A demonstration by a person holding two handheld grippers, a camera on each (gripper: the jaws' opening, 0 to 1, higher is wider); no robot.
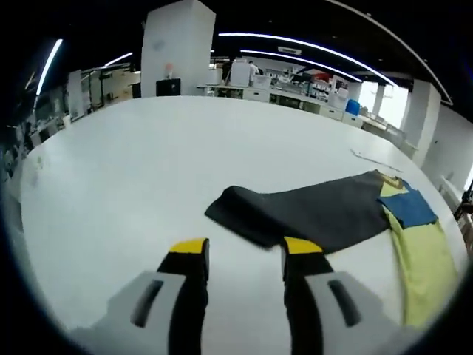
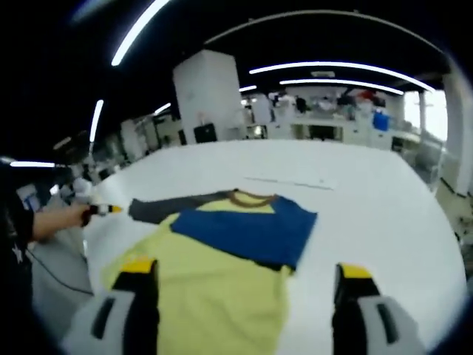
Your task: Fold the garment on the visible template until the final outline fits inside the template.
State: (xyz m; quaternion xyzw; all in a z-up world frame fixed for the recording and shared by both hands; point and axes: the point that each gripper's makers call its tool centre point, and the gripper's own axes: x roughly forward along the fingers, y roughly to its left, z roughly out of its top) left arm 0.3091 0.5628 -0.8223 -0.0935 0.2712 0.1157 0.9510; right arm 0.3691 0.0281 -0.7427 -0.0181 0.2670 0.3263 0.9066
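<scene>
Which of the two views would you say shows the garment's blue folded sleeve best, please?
The right gripper view: the blue sleeve lies broad across the yellow body, centred between that gripper's open jaws. The left gripper view catches the sleeve small near its right edge, beyond the dark grey sleeve.

No text, label or number can be read anywhere.

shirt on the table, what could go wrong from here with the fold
1. The grey sleeve lies spread far out to the side; if the open left gripper grabs only its tip, it may bunch instead of folding flat.
2. The blue sleeve already lies folded over the yellow body; the open right gripper could drag it loose.
3. I cannot make out a template outline on the table, so fit is hard to judge.
</scene>
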